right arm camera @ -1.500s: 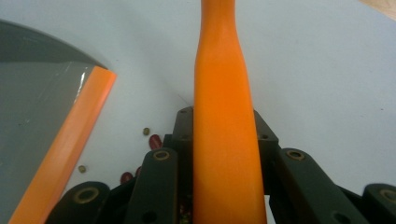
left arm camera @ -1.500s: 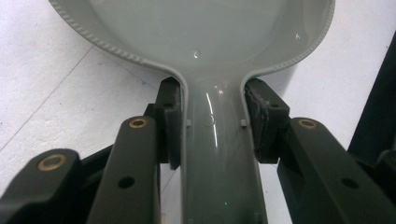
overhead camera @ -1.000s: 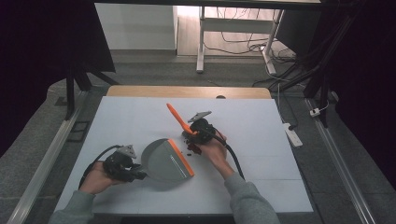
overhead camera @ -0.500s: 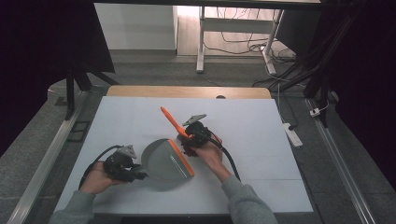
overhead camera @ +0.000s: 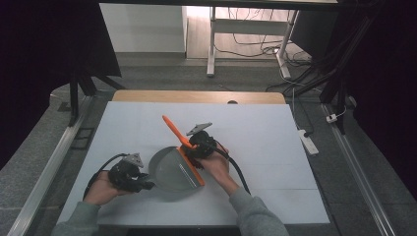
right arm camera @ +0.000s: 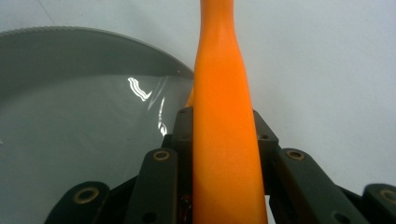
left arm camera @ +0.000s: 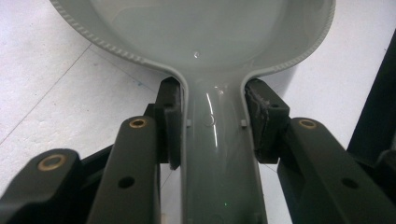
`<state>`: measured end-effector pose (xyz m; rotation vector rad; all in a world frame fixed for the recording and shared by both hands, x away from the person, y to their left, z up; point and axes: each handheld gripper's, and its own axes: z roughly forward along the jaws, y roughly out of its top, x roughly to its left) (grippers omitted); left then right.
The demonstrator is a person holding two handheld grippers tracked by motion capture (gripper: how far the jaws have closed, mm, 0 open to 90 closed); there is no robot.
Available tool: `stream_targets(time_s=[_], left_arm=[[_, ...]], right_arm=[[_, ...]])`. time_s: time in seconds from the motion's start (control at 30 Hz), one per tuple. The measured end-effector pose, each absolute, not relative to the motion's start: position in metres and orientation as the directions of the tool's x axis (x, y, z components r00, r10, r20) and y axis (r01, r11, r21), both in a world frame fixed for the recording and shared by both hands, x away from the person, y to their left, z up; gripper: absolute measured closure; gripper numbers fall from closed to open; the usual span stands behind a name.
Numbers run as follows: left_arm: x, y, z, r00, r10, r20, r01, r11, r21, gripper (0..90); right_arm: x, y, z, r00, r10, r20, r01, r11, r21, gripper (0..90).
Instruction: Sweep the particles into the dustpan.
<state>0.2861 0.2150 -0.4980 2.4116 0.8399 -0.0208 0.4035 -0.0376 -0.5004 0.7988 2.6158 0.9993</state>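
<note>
Left gripper (overhead camera: pixel 147 186) clamped on grey dustpan (overhead camera: pixel 172 169) handle, right gripper (overhead camera: pixel 189 147) clamped on orange brush (overhead camera: pixel 183 145) handle

Grey plastic dustpan (overhead camera: pixel 172 169) sits on white bench (overhead camera: pixel 275 147), near front edge. Orange brush (overhead camera: pixel 189 155) lies across dustpan's right rim, handle pointing away behind it. Left gripper (overhead camera: pixel 147 186) at dustpan's left, right gripper (overhead camera: pixel 189 147) at its right.

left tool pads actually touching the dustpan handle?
Touching. The left gripper view shows both pads of the left tool pressed flush against the sides of the grey dustpan handle, no gap.
</note>
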Motion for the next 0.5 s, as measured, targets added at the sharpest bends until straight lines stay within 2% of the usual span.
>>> stream_targets(time_s=[0.5], left_arm=[[0.285,0.217,-0.502,0.798,0.567,-0.202,0.58,-0.632,0.515,61.8]], right_arm=[[0.389,-0.024,-0.498,-0.842,0.538,0.018,0.391,0.588,0.708,70.6]])
